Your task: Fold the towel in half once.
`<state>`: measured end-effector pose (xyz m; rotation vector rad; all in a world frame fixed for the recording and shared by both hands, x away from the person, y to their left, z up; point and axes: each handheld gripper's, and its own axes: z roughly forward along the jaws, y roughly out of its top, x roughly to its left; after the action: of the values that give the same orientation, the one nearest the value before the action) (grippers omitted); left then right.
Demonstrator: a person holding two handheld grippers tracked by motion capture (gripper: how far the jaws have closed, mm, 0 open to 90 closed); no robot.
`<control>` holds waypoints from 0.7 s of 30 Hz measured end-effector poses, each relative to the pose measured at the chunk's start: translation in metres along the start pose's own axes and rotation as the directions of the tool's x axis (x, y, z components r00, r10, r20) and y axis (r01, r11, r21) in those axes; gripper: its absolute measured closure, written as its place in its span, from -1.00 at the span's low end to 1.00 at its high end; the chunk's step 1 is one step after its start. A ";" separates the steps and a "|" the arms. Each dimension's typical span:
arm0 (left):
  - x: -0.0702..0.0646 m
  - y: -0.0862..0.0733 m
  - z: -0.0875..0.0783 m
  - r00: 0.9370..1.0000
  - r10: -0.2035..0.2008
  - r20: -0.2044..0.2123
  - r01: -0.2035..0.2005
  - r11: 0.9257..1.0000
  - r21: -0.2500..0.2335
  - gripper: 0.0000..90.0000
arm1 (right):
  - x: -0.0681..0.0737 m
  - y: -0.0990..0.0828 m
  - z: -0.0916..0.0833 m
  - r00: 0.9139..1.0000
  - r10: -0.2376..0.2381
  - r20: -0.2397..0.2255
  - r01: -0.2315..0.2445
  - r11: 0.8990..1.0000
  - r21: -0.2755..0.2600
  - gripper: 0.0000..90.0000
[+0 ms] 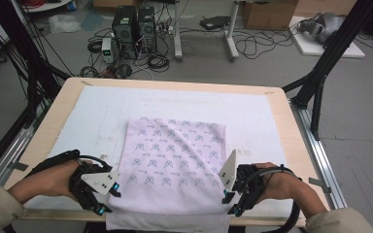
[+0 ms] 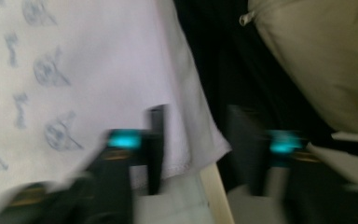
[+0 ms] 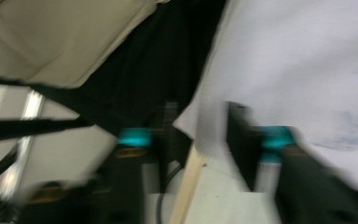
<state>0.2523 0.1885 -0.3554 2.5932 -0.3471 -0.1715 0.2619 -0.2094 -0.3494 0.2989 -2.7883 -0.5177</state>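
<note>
a pale pink cloth [image 1: 175, 160] printed with small grey motifs lies flat on the white mat [image 1: 102, 111] in the near middle of the desk [image 1: 281, 116], its near edge hanging over the desk's near rim. the left gripper [image 1: 102, 196] sits at the cloth's near left corner and the right gripper [image 1: 230, 196] at its near right corner. in the left gripper view the jaws stand spread, with the cloth's corner [image 2: 186, 149] lying between them but not pinched; in the right gripper view the jaws are likewise spread about the other corner [image 3: 200, 126], not closed on it. both views are blurred. the step in hand looks like taking hold of the two near corners, probably to fold the cloth away toward the far side. the next move calls for both grippers to close on the hem together, catching the fabric rather than the desk edge, then lifting evenly.
</note>
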 end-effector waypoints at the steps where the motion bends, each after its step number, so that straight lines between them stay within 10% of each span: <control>1: 0.003 -0.002 -0.002 0.999 -0.023 -0.028 0.023 1.000 -0.011 -0.13 | -0.002 -0.002 -0.003 0.999 0.027 0.020 -0.027 1.000 -0.007 0.15; 7: 0.033 -0.012 -0.019 0.974 -0.136 -0.181 0.124 0.989 -0.078 -0.14 | -0.026 -0.014 -0.022 0.965 0.160 0.209 -0.141 0.984 -0.105 -0.02; 11: 0.061 -0.019 -0.029 0.925 -0.238 -0.297 0.217 0.971 -0.104 -0.17 | -0.047 -0.023 -0.032 0.899 0.277 0.338 -0.232 0.958 -0.168 -0.05; 17: 0.094 -0.023 -0.041 0.843 -0.347 -0.412 0.322 0.938 -0.131 -0.20 | -0.078 -0.029 -0.043 0.764 0.424 0.487 -0.343 0.905 -0.249 -0.05; 18: 0.098 -0.022 -0.043 0.835 -0.359 -0.417 0.335 0.933 -0.132 -0.20 | -0.082 -0.028 -0.046 0.739 0.438 0.512 -0.353 0.899 -0.260 -0.05; 21: 0.111 -0.021 -0.047 0.820 -0.380 -0.428 0.363 0.923 -0.125 -0.21 | -0.096 -0.026 -0.050 0.705 0.468 0.533 -0.380 0.884 -0.273 -0.08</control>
<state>0.3717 0.1975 -0.3315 2.5369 0.3330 0.2828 0.3715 -0.2248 -0.3373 -0.6550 -3.2134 -0.7907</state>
